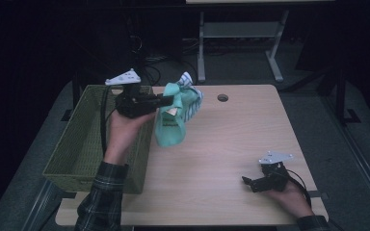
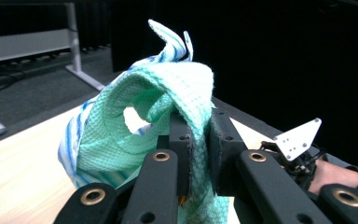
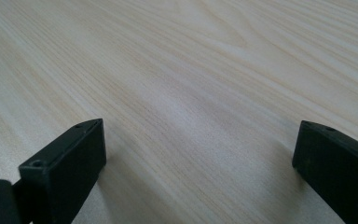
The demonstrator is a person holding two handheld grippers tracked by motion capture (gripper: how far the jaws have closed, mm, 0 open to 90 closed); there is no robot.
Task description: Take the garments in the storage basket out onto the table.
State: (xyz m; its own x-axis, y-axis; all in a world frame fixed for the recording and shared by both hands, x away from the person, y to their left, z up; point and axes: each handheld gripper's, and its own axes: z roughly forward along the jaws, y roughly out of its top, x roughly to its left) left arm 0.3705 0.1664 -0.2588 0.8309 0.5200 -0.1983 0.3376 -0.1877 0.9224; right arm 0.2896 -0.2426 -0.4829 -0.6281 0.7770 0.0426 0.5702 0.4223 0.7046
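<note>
Count: 2 grippers — left gripper, right gripper; 1 cloth between left's fingers; 1 basket; 1 table.

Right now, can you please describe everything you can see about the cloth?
The cloth is mint green with a waffle weave, and a part with blue and white stripes sticks up from it. It looks soft and crumpled. The left gripper has its fingers shut on a fold, holding the cloth above the table, next to the basket. The bunched top rises over the fingers and the rest hangs down. A small label seems to show on the cloth, but it is too small to read.
</note>
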